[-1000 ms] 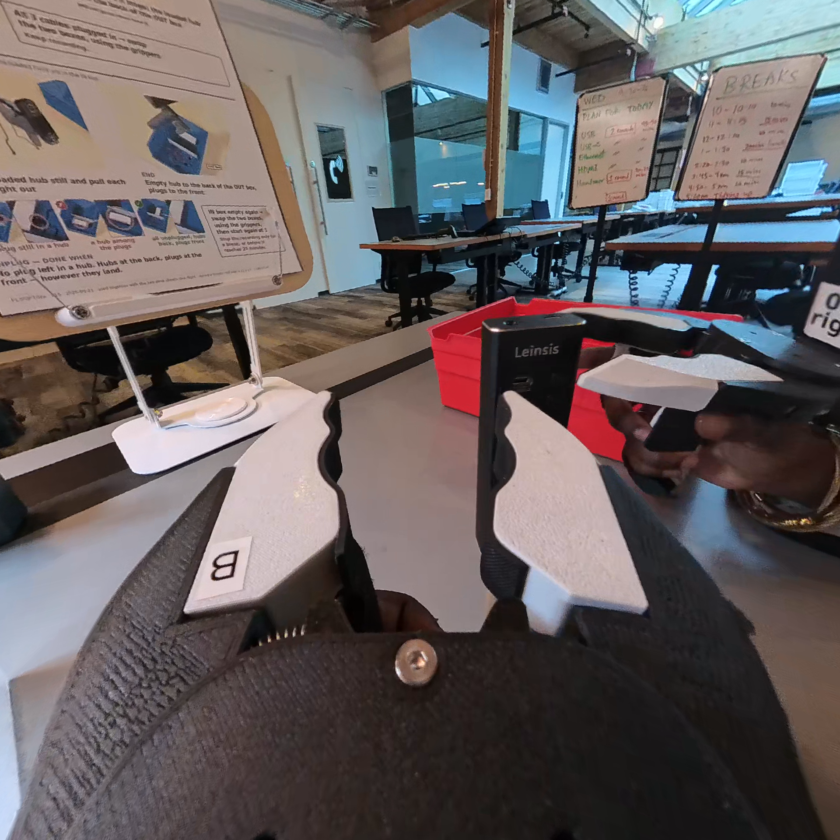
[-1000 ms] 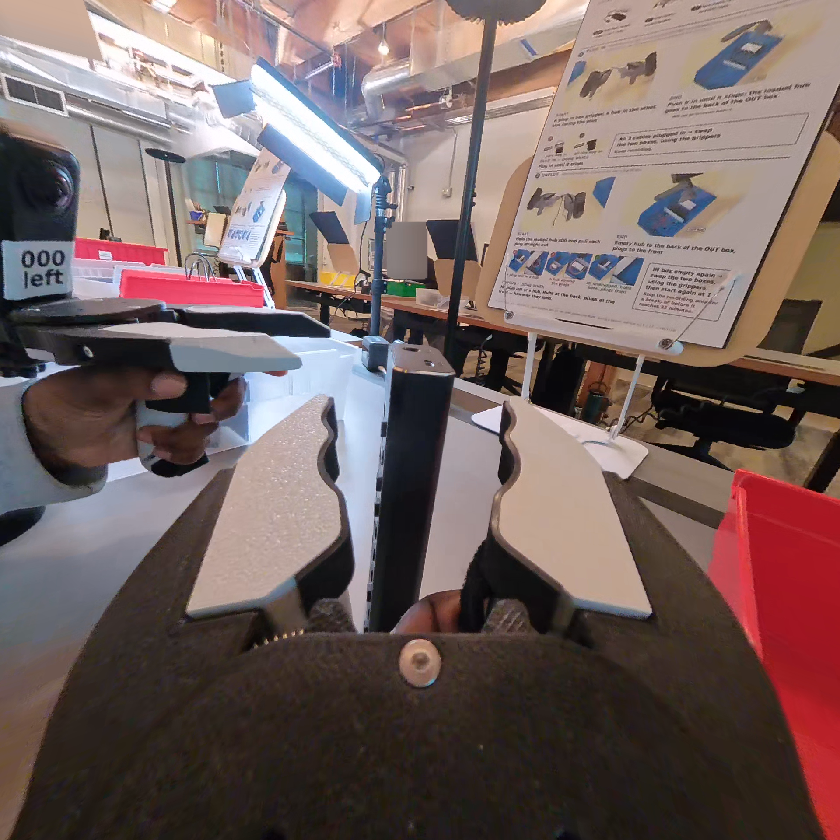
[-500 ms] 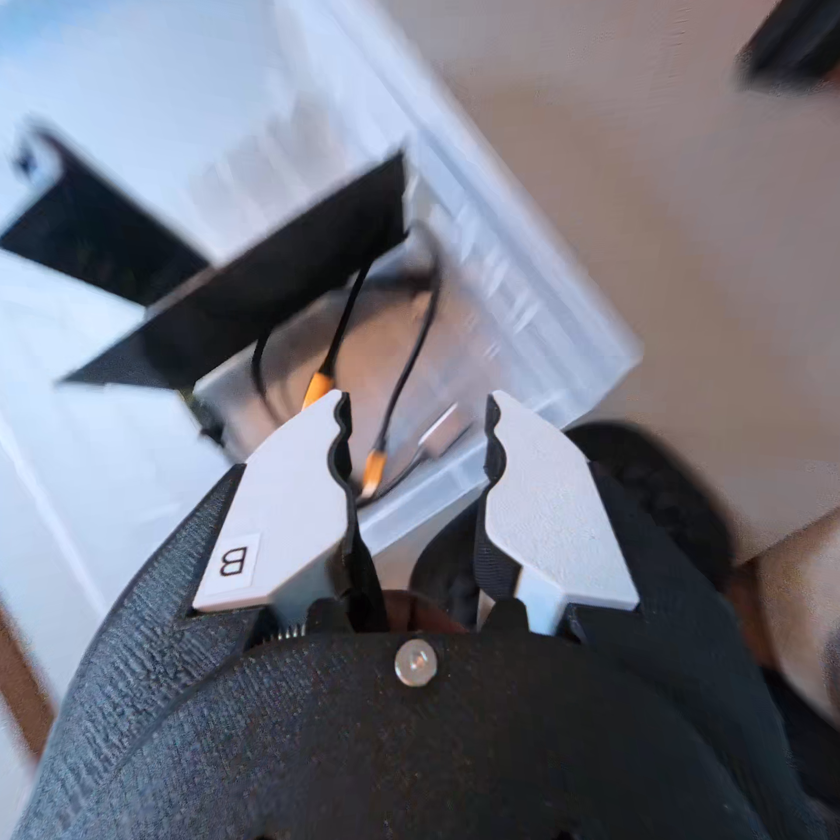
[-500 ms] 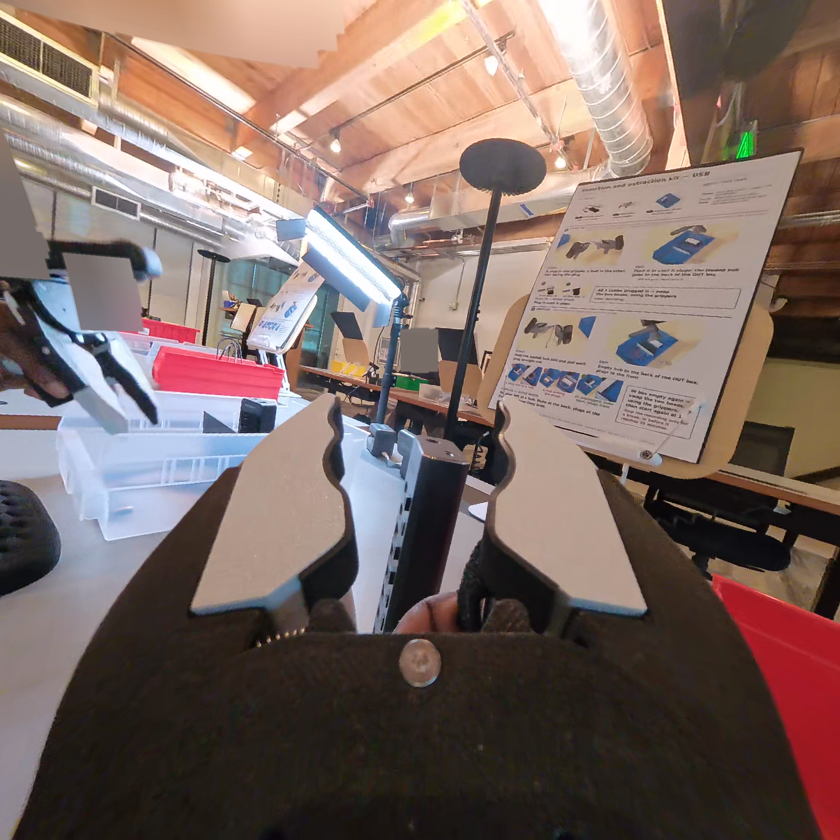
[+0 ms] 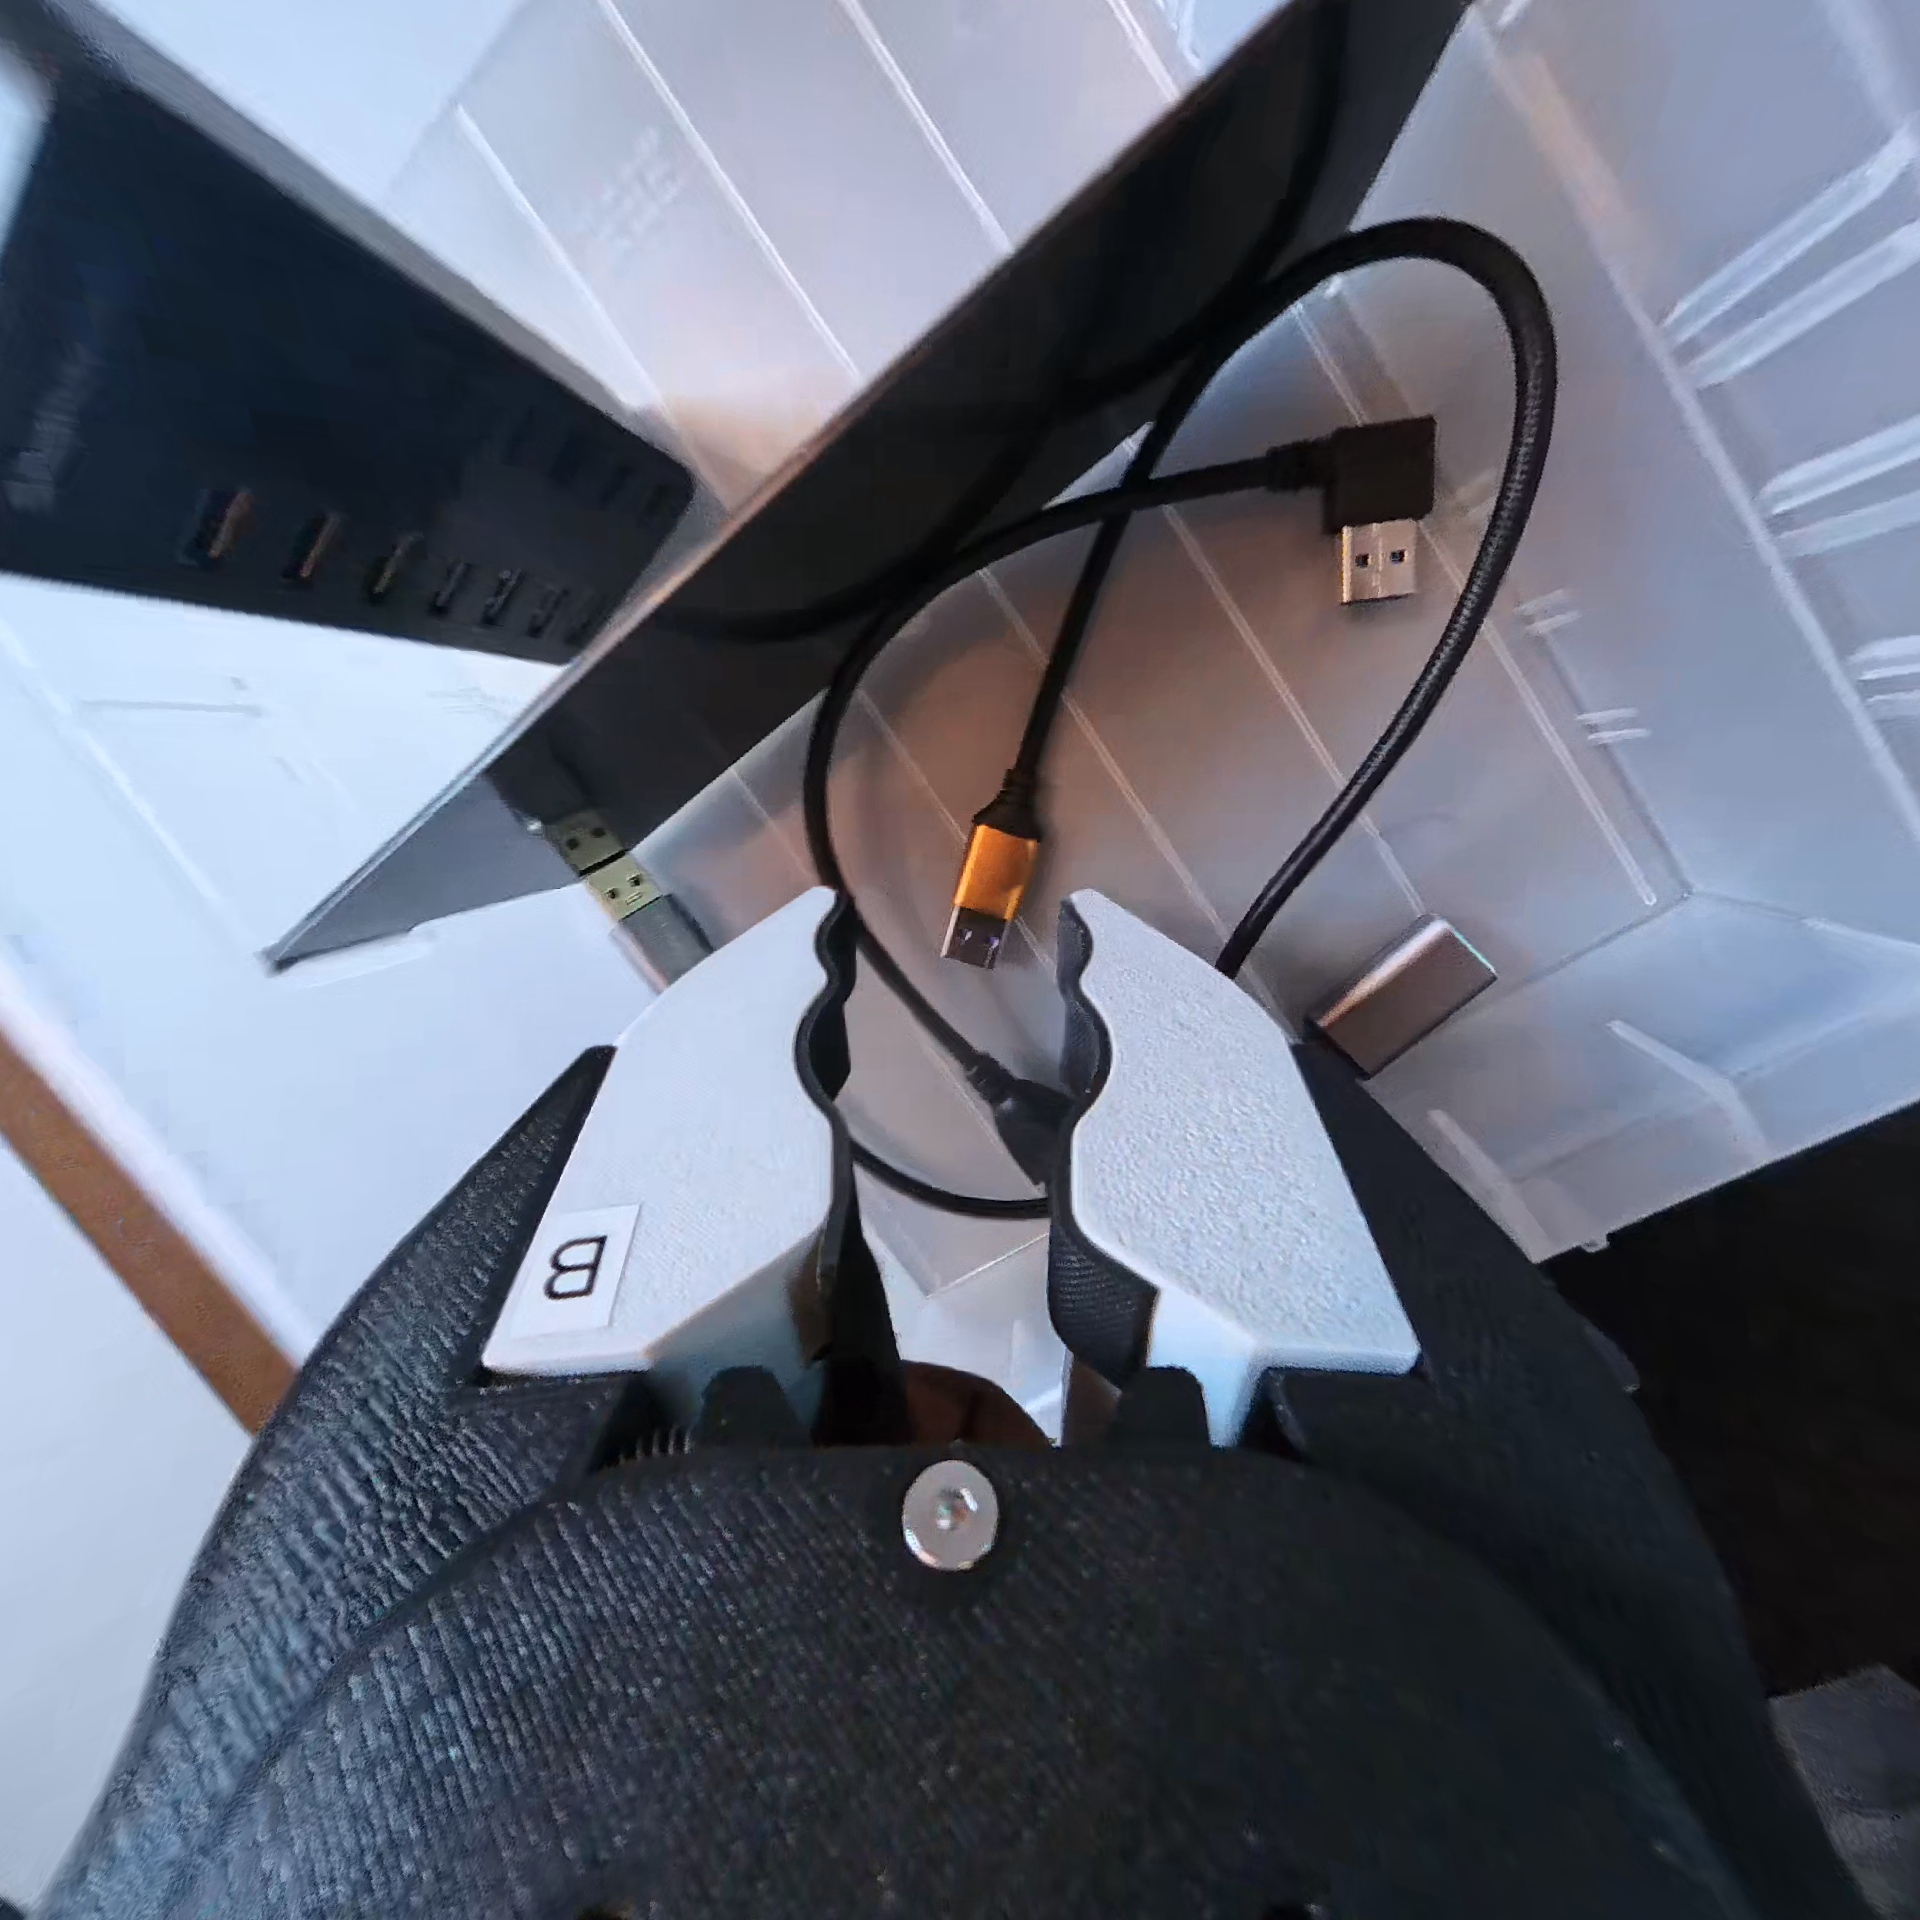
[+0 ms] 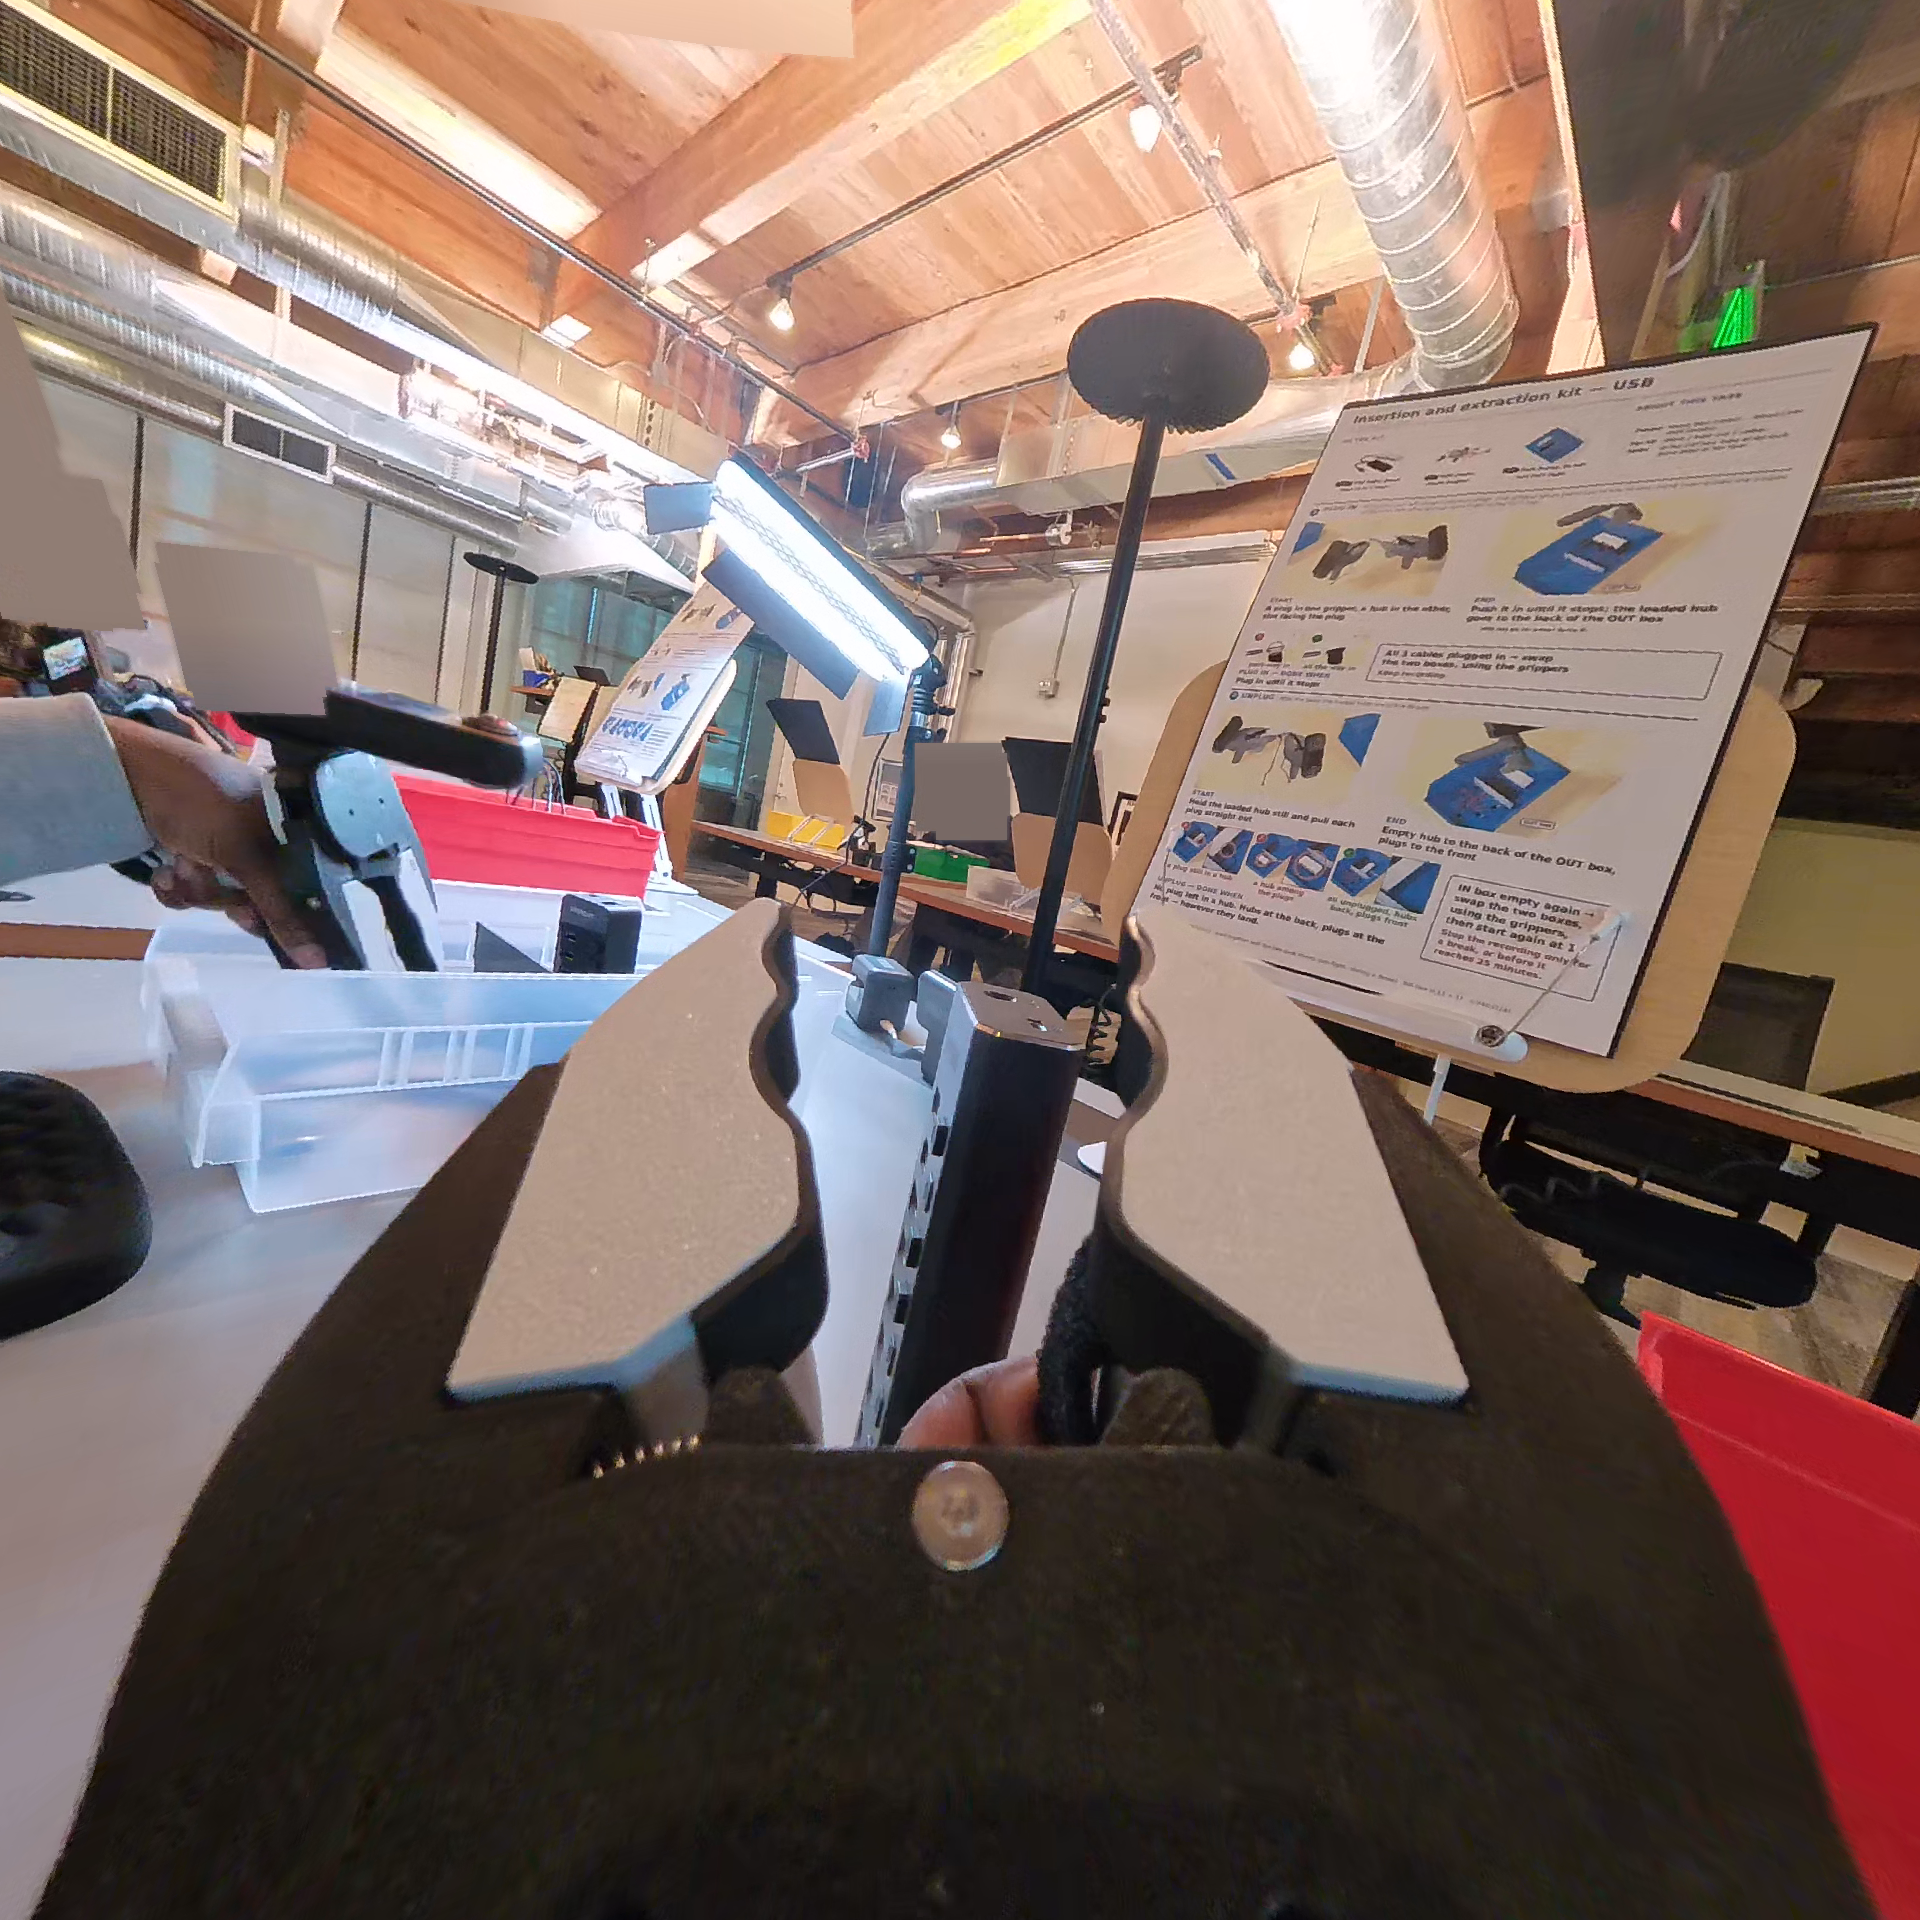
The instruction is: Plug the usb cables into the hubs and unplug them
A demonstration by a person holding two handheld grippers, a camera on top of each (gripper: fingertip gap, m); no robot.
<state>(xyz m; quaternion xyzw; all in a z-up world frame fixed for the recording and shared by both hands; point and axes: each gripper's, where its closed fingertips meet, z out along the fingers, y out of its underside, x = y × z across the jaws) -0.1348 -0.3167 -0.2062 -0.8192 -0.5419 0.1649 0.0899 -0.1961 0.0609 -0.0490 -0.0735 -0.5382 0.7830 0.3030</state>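
L tool (image 5: 945,940): released, above orange plug (image 5: 992,871) (in clear bin (image 5: 1714,727)) | R tool (image 6: 956,956): grasping hub (image 6: 987,1164) upright

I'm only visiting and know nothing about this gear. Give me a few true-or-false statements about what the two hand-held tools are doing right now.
1. The left tool is open above a clear bin of cables. True.
2. The orange-collared plug is pinched in the left tool. False: it lies loose in the bin.
3. The right tool has a black hub between its fingers. True.
4. A cable hangs from that hub. False: none shows on it.
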